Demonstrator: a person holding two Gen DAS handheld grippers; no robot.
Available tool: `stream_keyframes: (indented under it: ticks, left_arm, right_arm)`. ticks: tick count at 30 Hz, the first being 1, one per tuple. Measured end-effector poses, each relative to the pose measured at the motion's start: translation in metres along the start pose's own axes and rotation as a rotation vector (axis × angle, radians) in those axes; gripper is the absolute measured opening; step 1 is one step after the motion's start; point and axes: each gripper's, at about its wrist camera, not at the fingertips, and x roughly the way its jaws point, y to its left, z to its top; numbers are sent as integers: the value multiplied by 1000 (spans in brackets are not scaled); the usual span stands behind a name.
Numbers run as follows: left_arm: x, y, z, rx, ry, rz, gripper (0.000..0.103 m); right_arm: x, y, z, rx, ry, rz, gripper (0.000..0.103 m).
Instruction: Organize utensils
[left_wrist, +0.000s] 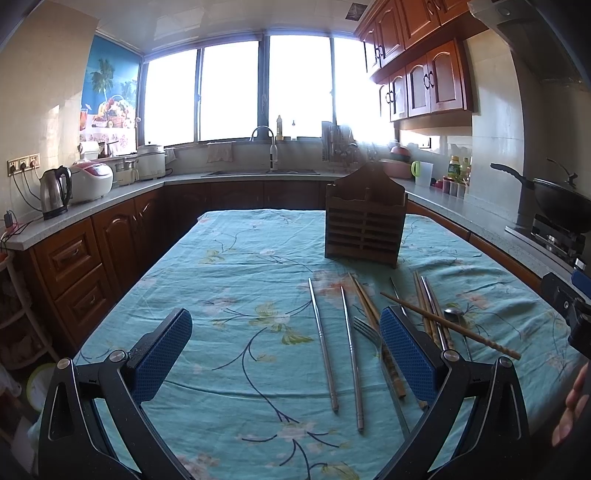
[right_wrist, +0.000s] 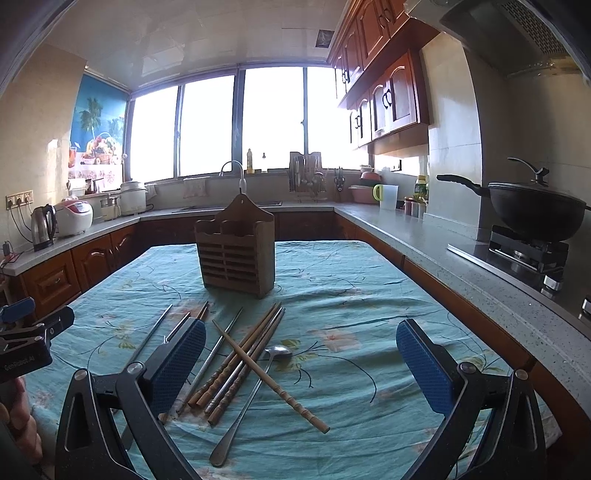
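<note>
While both tools hover low over the near end of the table, we see our left gripper (left_wrist: 286, 354) spread wide with nothing between its blue pads, and our right gripper (right_wrist: 301, 365) equally wide and holding nothing. The floral tablecloth (left_wrist: 229, 280) covers the table. The wooden utensil holder (right_wrist: 236, 251) stands upright toward the far middle of the cloth, its slatted front facing us, and its compartments look empty from here.

Nearer to us the utensils lie loose on the cloth. In the left wrist view, 2 metal chopsticks (left_wrist: 323, 343) lie side by side, apart from each other, pointing toward the holder. Just right of them a fork (left_wrist: 365, 328) lies partly hidden behind the right pad. In the right wrist view, a bundle of wooden chopsticks (right_wrist: 243, 358) lies diagonally, with 1 wooden chopstick (right_wrist: 273, 376) crossed over it. A spoon (right_wrist: 251, 398) rests beside the bundle, its bowl toward the holder, passing under that crossed stick.

On the right counter a wok (right_wrist: 535, 214) sits on the stove.
</note>
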Motion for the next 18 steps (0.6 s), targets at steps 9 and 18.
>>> stream_keyframes:
  ticks: [9, 18]
  left_arm:
    - [0, -2, 0, 4, -2, 2, 103]
    - [1, -1, 1, -1, 1, 0, 103]
  right_arm:
    - [-3, 3, 1, -4, -11, 25, 103]
    - [-3, 5, 3, -3, -18, 46, 103]
